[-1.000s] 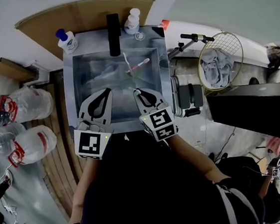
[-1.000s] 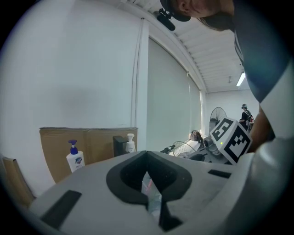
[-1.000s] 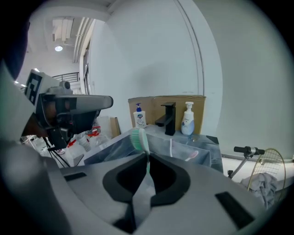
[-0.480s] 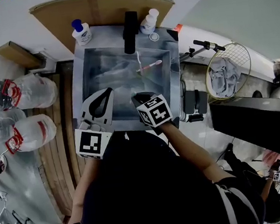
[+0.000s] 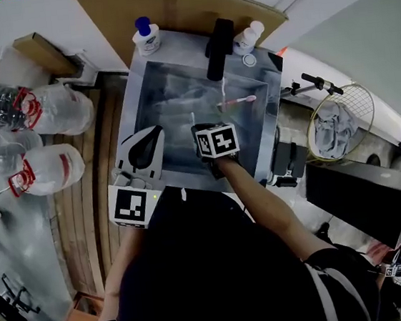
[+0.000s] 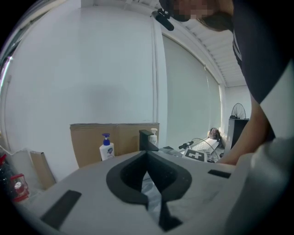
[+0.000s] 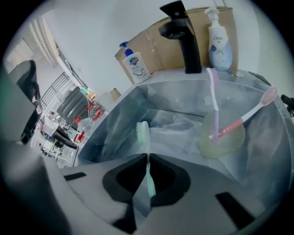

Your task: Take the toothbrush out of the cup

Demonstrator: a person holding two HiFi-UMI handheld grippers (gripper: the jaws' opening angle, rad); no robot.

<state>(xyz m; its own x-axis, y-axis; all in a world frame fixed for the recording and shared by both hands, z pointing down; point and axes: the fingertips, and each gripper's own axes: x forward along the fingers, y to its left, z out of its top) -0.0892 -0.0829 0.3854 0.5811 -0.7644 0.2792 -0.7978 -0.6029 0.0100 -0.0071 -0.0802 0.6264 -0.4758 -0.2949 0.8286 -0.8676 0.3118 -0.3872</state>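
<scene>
A clear cup [image 7: 222, 142] stands in the steel sink [image 7: 115, 133], toward its right. In the cup lean a pink toothbrush [image 7: 250, 112] and a purple toothbrush [image 7: 213, 96]. My right gripper [image 7: 146, 159] is shut on the handle of a green toothbrush [image 7: 145, 142], whose bristle end points up over the basin, left of and apart from the cup. In the head view its marker cube [image 5: 216, 140] covers the jaws, and the pink toothbrush [image 5: 237, 101] shows beyond it. My left gripper [image 5: 153, 134] hovers at the sink's front left corner, shut and holding nothing.
A black faucet [image 5: 217, 39] rises at the back of the sink. A blue-capped soap bottle [image 5: 146, 37] stands back left and a white pump bottle [image 5: 248, 38] back right. Large water jugs [image 5: 43, 109] lie on the floor to the left.
My right gripper has tipped over the basin, so its cube now faces the camera and hides the jaws. The left gripper has kept its place. The head view has swung.
</scene>
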